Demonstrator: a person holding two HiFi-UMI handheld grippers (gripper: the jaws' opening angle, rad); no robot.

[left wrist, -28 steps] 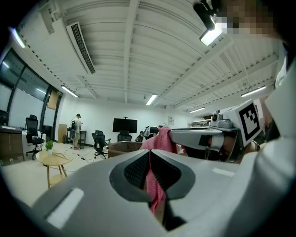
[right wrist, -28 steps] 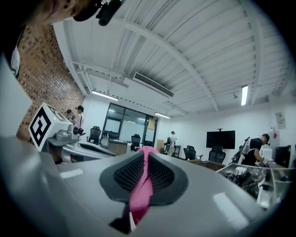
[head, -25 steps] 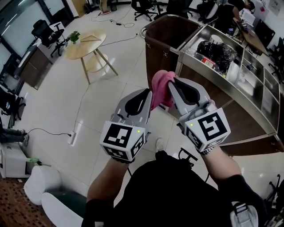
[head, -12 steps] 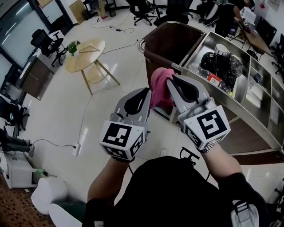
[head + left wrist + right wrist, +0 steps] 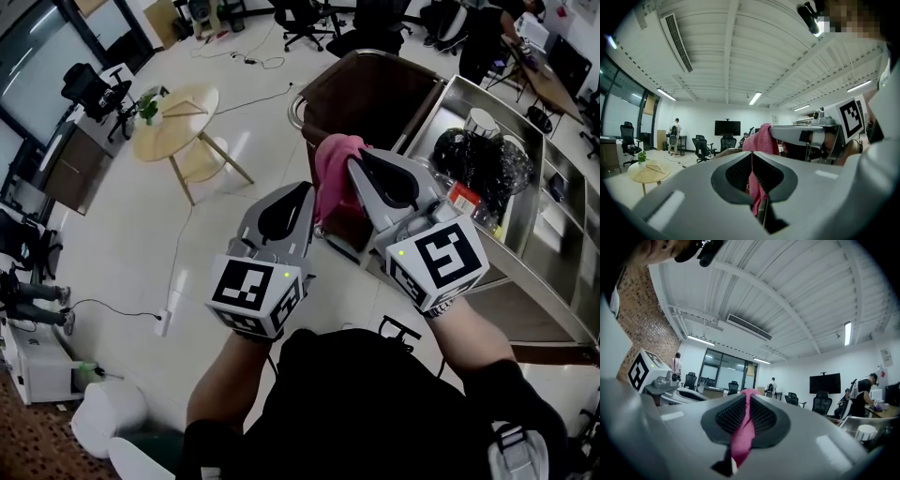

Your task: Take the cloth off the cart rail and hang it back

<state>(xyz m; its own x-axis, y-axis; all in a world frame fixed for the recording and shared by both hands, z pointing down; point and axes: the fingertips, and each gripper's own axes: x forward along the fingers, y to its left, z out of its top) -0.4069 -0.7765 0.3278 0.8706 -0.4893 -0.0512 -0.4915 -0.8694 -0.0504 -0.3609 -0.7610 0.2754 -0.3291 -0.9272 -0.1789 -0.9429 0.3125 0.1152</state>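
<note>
Because the pink cloth [image 5: 336, 173] is soft and light, it sags into a limp wad. It is held up in the air between the two grippers in front of the person, just short of the brown bin end of the cart [image 5: 375, 94] and clear of the cart rail [image 5: 300, 101]. The left gripper [image 5: 305, 195] is clamped on a thin fold, which runs as a narrow pink strip between its ribbed pads. The right gripper [image 5: 356, 167] is clenched on a thicker fold that fills the gap between its pads and trails out below. The two grips sit close together, so most of the fabric is bunched between them.

It should weigh next to nothing and will not break, but the thin fold could slide free under a tug. To my mind it would hang best held by two points along one edge, drawn apart so it drapes flat over the rail. Beyond the cart lies open office floor, with a round wooden table [image 5: 178, 108] well off to the left.
</note>
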